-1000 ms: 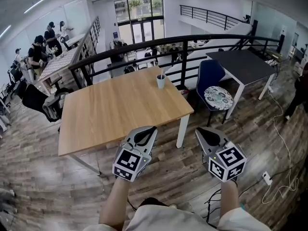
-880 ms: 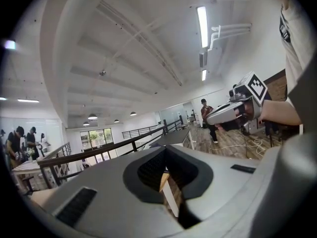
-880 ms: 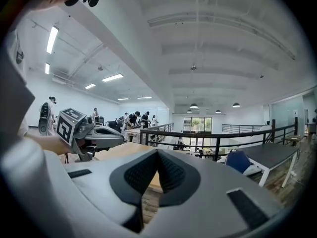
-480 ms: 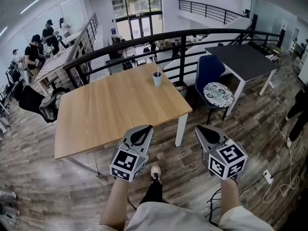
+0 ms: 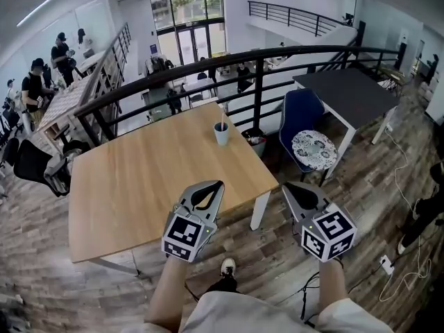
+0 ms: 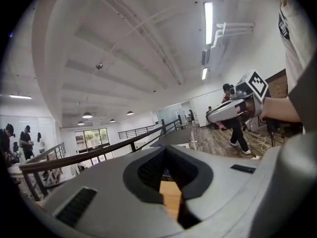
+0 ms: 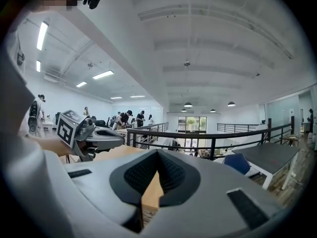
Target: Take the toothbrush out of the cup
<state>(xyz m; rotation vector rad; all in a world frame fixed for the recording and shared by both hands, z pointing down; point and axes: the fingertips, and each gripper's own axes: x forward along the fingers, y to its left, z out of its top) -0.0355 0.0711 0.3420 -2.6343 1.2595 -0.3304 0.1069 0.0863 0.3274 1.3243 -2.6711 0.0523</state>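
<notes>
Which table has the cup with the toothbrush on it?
The light wooden table straight ahead; the cup stands near its far corner. The other table is dark grey, off right.

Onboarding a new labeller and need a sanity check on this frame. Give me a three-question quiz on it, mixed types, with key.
1. True or false: the toothbrush is already out of the cup.
2. Where on the wooden table does the cup stand? A) at the near edge, by the grippers. B) near the far edge, by the railing. C) at the left corner.
3. Fill in: the left gripper and the right gripper each hold ____.

Key: 1 false, it stands in the cup. 2 B. 3 nothing: both have their jaws together, on the near side of the table from the cup.
</notes>
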